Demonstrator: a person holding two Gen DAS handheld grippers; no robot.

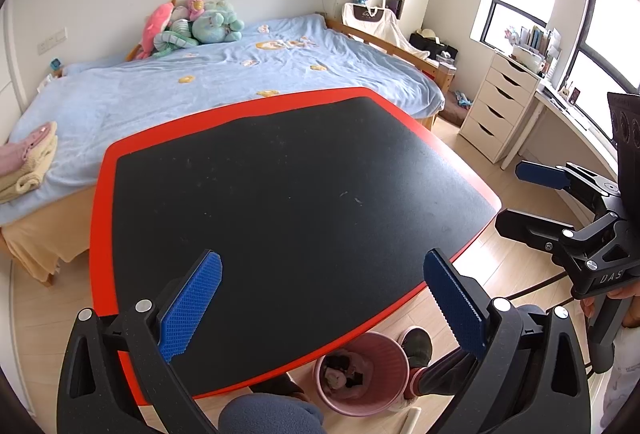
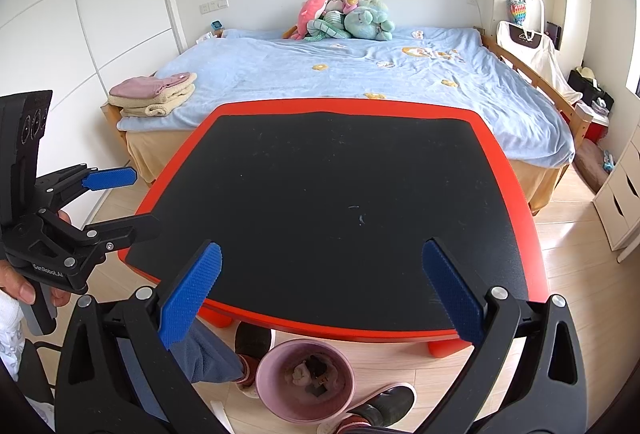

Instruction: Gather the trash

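Observation:
A pink trash bin (image 1: 362,374) stands on the floor by the table's near edge, with crumpled trash (image 1: 338,374) inside; it also shows in the right wrist view (image 2: 305,380) with its trash (image 2: 308,370). My left gripper (image 1: 322,306) is open and empty, above the near part of the red table with its black mat (image 1: 296,202). My right gripper (image 2: 322,298) is open and empty over the same table (image 2: 332,202). The right gripper also shows in the left wrist view (image 1: 520,194), and the left gripper in the right wrist view (image 2: 132,200).
A bed with a blue blanket (image 2: 360,74), plush toys (image 2: 344,18) and folded towels (image 2: 154,94) lies beyond the table. A white drawer unit (image 1: 496,102) and a desk (image 1: 576,130) stand at right. The person's legs and shoes (image 2: 384,406) are beside the bin.

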